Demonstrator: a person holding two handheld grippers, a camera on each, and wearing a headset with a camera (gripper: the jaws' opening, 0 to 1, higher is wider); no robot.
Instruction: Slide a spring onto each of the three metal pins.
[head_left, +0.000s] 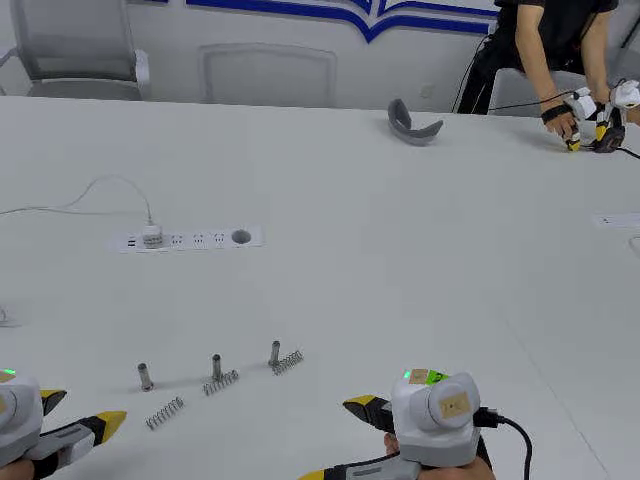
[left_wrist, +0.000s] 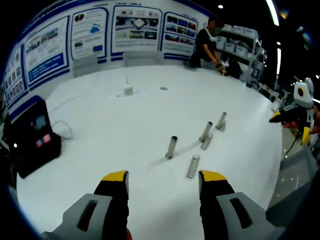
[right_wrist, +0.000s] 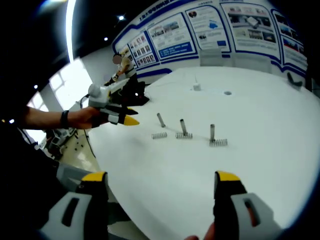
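Jaws on the left gripper (left_wrist: 164, 176) stand wide apart with nothing between them, its yellow tips hovering above the white table (head_left: 400, 260) and touching nothing. The right gripper (right_wrist: 161, 176) is likewise spread wide and empty, held off the near edge of the table. In the head view three metal pins stand upright in a slanting row between the two grippers: the left-hand pin (head_left: 145, 376), the middle pin (head_left: 216, 367) and the right-hand pin (head_left: 274, 353), all bare. A spring lies flat on the table by each one: the first spring (head_left: 165, 412) near the left-hand pin on the person's side, the second spring (head_left: 221, 382) just beside the foot of the middle pin, and the third spring (head_left: 287, 362) just beside the foot of the right-hand pin. Farther back a power strip (head_left: 190, 239) is set in the table, with a grey curved band (head_left: 412, 125) well beyond it and another person (head_left: 550, 40) at the far corner.
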